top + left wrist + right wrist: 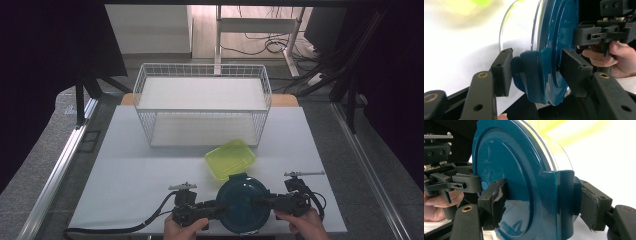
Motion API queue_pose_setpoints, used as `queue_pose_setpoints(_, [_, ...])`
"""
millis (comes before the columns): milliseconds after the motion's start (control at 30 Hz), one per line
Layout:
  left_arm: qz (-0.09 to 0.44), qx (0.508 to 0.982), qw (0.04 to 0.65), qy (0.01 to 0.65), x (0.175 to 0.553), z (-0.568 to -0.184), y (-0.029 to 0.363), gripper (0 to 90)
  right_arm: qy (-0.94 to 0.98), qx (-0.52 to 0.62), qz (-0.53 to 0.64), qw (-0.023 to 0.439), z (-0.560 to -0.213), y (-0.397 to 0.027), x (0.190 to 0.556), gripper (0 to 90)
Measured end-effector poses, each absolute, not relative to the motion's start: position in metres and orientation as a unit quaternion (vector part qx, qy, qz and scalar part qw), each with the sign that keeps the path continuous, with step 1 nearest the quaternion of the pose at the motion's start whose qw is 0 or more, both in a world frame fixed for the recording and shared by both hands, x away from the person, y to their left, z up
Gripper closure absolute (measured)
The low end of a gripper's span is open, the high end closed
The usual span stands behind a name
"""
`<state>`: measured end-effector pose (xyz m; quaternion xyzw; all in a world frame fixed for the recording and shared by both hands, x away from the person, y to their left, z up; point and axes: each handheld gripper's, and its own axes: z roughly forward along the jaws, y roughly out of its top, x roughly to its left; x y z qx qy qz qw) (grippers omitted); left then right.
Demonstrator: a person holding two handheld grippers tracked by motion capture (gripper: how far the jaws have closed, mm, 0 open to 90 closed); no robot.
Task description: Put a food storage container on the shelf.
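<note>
In the high view, a round teal-lidded container (243, 204) is sitting at the near edge of the white table (130, 165), between the two grippers. The left gripper (218, 206) is reaching in from one side of it and the right gripper (261, 202) from the other, each at a latch tab on the rim. Just beyond the jaws, a yellow-green box (230, 158) is lying closed; what is inside it cannot be told. Farther off, a white wire basket (202, 104) is standing with nothing visible in it.

In the left gripper view, the container (554, 50) is showing a clear bowl under its teal lid, with no contents to be made out. A teal latch tab (534, 75) is sitting between the jaws, which are standing about half open; one pad is right against the tab, while a gap is showing at the other. The right gripper (584, 37) is gripping the far rim.

In the right gripper view, the jaws are clamping the opposite latch tab (564, 202), one pad on the lid face, the other on the tab's outer side.
</note>
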<state>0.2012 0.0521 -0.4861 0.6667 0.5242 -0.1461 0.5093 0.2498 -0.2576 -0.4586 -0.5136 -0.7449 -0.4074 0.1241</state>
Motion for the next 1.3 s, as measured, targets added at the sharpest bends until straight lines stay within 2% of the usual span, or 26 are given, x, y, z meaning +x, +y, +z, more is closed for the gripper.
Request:
queue_pose_setpoints(467, [-0.119,0.661,0.526,0.522,0.230,-0.448,0.075,45.1,-0.747,-0.499,-0.425,0.111,-0.421,-0.235,0.280,28.9])
queue_pose_setpoints(600, [-0.084,0.674,0.527,0.511,0.245,-0.427,0.079,43.4,-0.748,-0.494,-0.429,0.108,-0.408,-0.226,0.295,28.4])
queue_pose_setpoints(767, [-0.089,0.664,0.537,0.513,0.262,-0.420,0.082,46.0,-0.744,-0.492,-0.440,0.103,-0.397,-0.226,0.309,28.4])
queue_pose_setpoints(1300, [-0.066,0.669,0.542,0.505,0.287,-0.393,0.091,46.3,-0.735,-0.493,-0.455,0.101,-0.377,-0.219,0.334,28.4])
